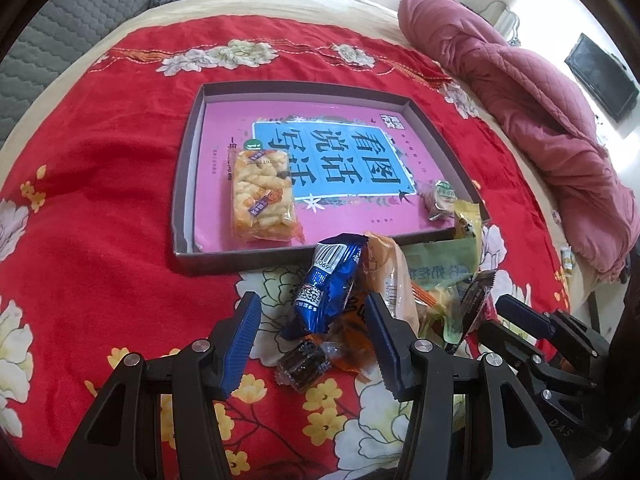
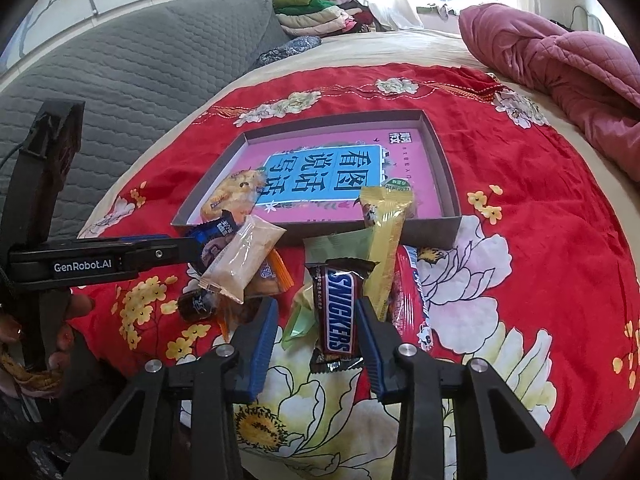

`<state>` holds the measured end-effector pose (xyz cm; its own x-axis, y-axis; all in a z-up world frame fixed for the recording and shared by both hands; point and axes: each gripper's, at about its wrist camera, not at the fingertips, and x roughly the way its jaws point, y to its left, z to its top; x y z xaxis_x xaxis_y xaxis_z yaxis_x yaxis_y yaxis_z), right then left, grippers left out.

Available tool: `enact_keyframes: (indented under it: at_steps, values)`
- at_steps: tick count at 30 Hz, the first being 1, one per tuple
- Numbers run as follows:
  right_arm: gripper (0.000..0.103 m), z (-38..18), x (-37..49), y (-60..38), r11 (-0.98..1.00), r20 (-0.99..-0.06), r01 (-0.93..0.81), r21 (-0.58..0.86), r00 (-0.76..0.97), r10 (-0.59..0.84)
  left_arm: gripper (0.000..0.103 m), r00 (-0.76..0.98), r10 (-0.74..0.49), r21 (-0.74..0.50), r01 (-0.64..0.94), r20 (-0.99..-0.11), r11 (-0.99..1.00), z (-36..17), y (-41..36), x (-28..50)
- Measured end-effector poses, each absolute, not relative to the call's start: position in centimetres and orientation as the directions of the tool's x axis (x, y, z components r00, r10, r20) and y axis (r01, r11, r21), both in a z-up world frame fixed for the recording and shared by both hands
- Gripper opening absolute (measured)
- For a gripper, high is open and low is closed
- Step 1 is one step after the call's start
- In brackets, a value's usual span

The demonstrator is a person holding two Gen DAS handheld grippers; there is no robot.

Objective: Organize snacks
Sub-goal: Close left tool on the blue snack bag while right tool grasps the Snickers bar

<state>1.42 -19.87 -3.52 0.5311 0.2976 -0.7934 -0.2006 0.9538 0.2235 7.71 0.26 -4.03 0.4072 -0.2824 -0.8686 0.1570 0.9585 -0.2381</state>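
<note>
A shallow box (image 1: 182, 184) (image 2: 446, 164) with a pink book in its bottom lies on the red floral blanket. Inside it are a pack of yellow puffed snacks (image 1: 262, 196) (image 2: 232, 194) and a small green-labelled snack (image 1: 442, 198). A heap of snacks lies before the box. My left gripper (image 1: 312, 344) is open around a blue packet (image 1: 330, 284), with a small dark candy (image 1: 302, 364) below it. My right gripper (image 2: 316, 340) is open around a Snickers bar (image 2: 336, 312); a yellow packet (image 2: 386, 236) leans on the box's near wall.
A beige packet (image 2: 240, 260) and an orange packet (image 2: 272, 276) lie in the heap. A pale green bag (image 1: 438, 266) lies beside them. A pink quilt (image 1: 532, 120) (image 2: 560, 64) is bunched at the right. A grey quilted headboard (image 2: 120, 76) stands at the left.
</note>
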Motion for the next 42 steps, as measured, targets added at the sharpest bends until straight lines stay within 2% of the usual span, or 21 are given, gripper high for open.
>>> enact_keyframes:
  at_steps: [6,26,36,38,42]
  values:
    - [0.034,-4.1,1.7,-20.0,0.958,-0.804,-0.187,0.218,0.522,0.285,0.056,0.401,-0.275,-0.226,0.166,-0.874,0.96,-4.8,-0.1,8.0]
    - [0.034,-5.4,2.9,-18.8,0.966,-0.817,-0.215,0.144,0.525,0.239,0.056,0.394,-0.283,-0.237,0.162,-0.875,0.958,-6.0,-0.2,8.9]
    - [0.029,-5.9,3.4,-19.5,0.962,-0.811,-0.207,0.177,0.524,0.262,0.056,0.382,-0.295,-0.252,0.159,-0.876,0.955,-6.9,-0.3,9.5]
    - [0.029,-5.8,3.3,-19.7,0.96,-0.806,-0.208,0.186,0.527,0.27,0.049,0.376,-0.3,-0.257,0.162,-0.877,0.953,-7.0,-0.4,9.5]
    - [0.029,-5.4,3.2,-20.0,0.959,-0.794,-0.204,0.197,0.541,0.278,0.048,0.374,-0.303,-0.259,0.165,-0.876,0.952,-7.3,-0.6,9.7]
